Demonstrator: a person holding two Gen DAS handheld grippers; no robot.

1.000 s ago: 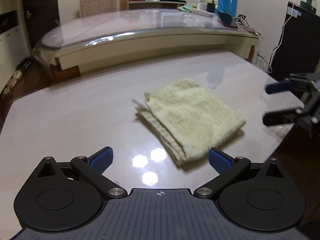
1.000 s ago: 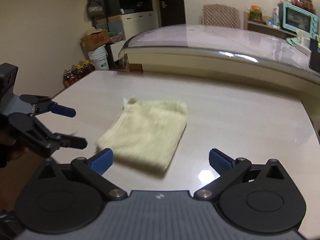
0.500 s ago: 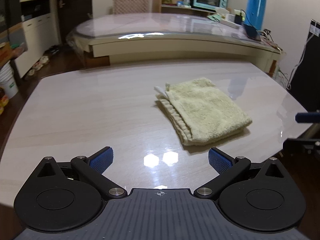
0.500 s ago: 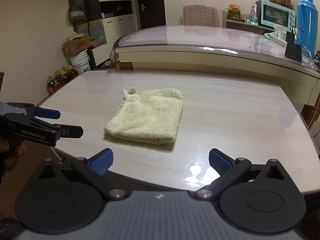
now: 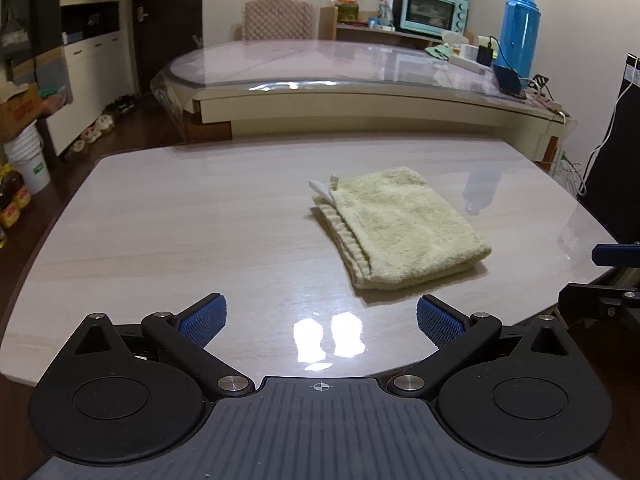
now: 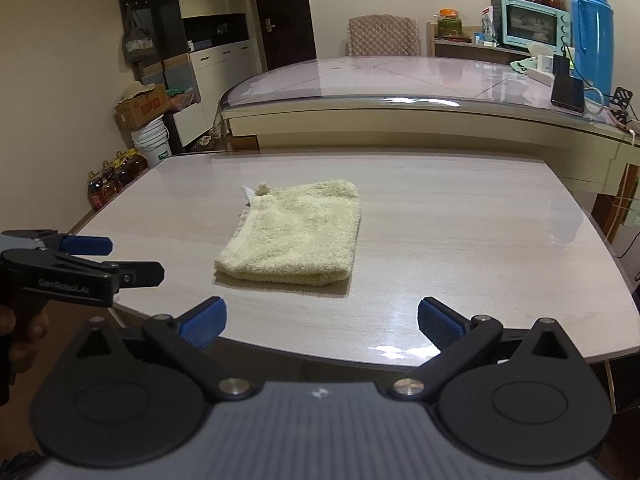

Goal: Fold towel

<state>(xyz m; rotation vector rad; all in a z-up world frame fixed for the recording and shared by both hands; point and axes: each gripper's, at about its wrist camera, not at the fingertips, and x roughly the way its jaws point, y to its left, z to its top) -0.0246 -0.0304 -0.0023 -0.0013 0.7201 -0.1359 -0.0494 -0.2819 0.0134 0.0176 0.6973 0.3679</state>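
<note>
— While both tools hang back near the bottom of their frames, where is the towel [image 5: 400,226]?

— Folded into a thick pale-yellow rectangle, lying flat on the glossy table [image 5: 180,220], right of centre in the left wrist view and a little left of centre in the right wrist view [image 6: 296,236]. A small white tag pokes out at its far left corner.

— And the left gripper [image 5: 322,316]?

— Spread wide, nothing between its blue pads [image 5: 204,318], and well short of the cloth. It also shows at the left edge of the right wrist view [image 6: 120,258], off the table's side.

— The right gripper [image 6: 322,318]?

— Equally wide and empty, near the table's front edge. In the left wrist view only its tips enter at the right edge [image 5: 612,272], so little can be judged there.

— Anything gripping the tools?

— At lower left of the right wrist view something dark, perhaps a hand [image 6: 20,332], wraps the handle; it is too dim to be sure
</note>
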